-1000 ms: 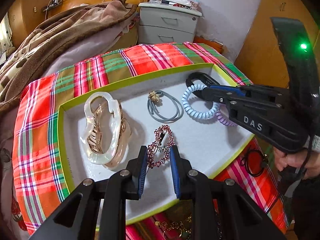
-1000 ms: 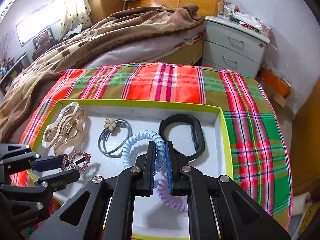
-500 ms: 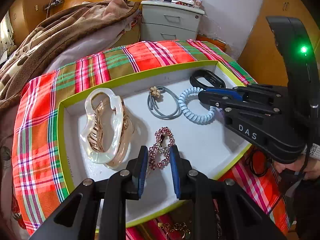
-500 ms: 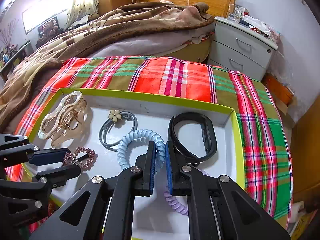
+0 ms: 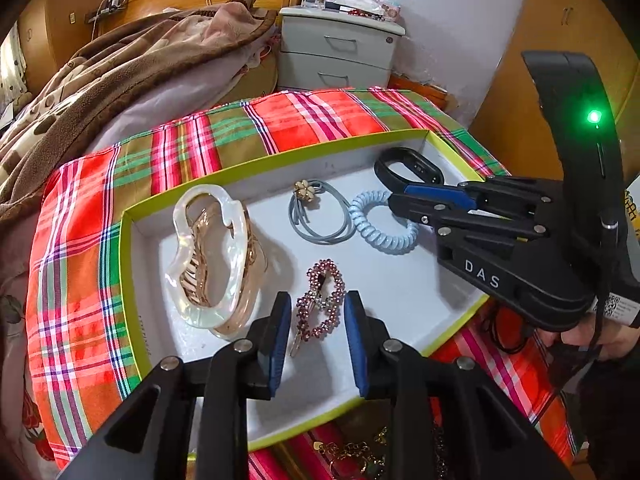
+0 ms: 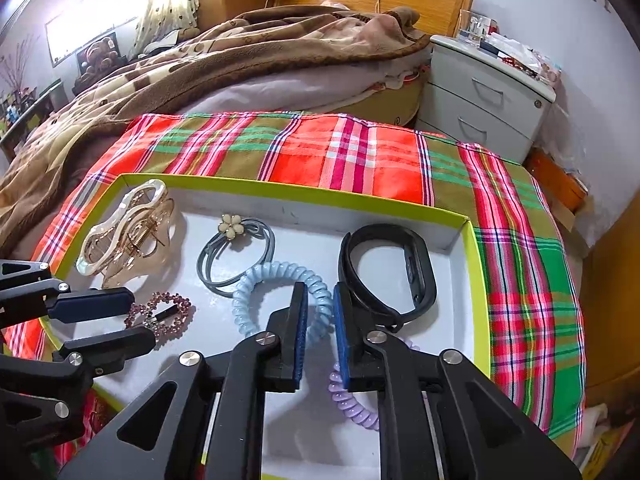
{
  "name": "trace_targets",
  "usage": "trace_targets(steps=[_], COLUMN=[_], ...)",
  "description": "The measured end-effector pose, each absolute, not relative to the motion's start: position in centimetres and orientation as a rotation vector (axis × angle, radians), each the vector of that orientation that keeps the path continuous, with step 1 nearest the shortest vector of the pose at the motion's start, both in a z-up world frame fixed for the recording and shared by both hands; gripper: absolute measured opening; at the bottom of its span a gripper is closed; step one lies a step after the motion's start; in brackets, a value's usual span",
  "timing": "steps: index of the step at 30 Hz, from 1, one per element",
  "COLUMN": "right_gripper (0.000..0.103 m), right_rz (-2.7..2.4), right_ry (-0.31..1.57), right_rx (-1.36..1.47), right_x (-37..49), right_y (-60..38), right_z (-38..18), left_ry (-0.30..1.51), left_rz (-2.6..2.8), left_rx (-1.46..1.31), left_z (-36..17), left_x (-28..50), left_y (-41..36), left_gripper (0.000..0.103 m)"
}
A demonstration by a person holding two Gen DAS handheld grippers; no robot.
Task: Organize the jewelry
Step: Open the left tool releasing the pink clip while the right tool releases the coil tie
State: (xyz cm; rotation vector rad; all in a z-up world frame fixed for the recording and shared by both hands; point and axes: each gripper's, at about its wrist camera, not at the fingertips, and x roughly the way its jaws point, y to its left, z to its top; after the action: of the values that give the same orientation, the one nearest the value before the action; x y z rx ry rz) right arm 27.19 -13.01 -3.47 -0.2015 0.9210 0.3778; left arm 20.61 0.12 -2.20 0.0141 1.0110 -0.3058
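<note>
While the left wrist view looks down into the shallow green-rimmed tray [image 5: 132,280] on the plaid cloth [image 5: 80,240], the left gripper [image 5: 316,320] hangs over the tray's near edge with its jaws opening. The beaded hair clip [image 5: 320,300] lies flat between the blue pads [image 5: 280,332], touched by neither, so it looks released. Its long axis runs away from the gripper toward the tray's far edge, roughly in line with the fingers. The pearly claw clip [image 5: 212,256] sits toward the tray's left edge, the grey hair tie [image 5: 320,220] with its flower charm toward the far edge, and the light blue coil tie [image 5: 380,224] beside it. The right gripper [image 5: 400,204] reaches in from the right edge, its tips at that coil, near the black band [image 5: 408,168] in the far right corner.

In the right wrist view, the right gripper [image 6: 320,320] is also opening its jaws. The blue coil tie [image 6: 280,280] lies on the tray [image 6: 476,280] floor with its near arc in the gap, and the pads seem clear of it. The black band [image 6: 384,272] lies just right of the right finger, a purple coil tie [image 6: 356,400] partly hidden under it. The left gripper [image 6: 140,320] sits at the left, astride the beaded clip [image 6: 164,312]. Each hand is nearest its own piece, so both probably lift straight away.
</note>
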Motion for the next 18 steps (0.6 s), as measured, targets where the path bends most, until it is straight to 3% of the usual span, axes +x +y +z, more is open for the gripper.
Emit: trace_targets(steps=[5, 18], right_gripper=[0.024, 0.028], right_rz=[0.378, 0.383], right_ry=[0.906, 0.838], right_rx=[-0.186, -0.087], right_x=[26.8, 23.8], right_y=[-13.2, -15.4], right_z=[-2.9, -0.6], left_ry=[1.003, 0.932], left_rz=[-0.3, -0.274], left_rx=[0.017, -0.028], left_z=[-1.8, 1.0], left_x=[20.2, 16.2], left_y=[0.1, 2.1], left_gripper=[0.034, 0.036])
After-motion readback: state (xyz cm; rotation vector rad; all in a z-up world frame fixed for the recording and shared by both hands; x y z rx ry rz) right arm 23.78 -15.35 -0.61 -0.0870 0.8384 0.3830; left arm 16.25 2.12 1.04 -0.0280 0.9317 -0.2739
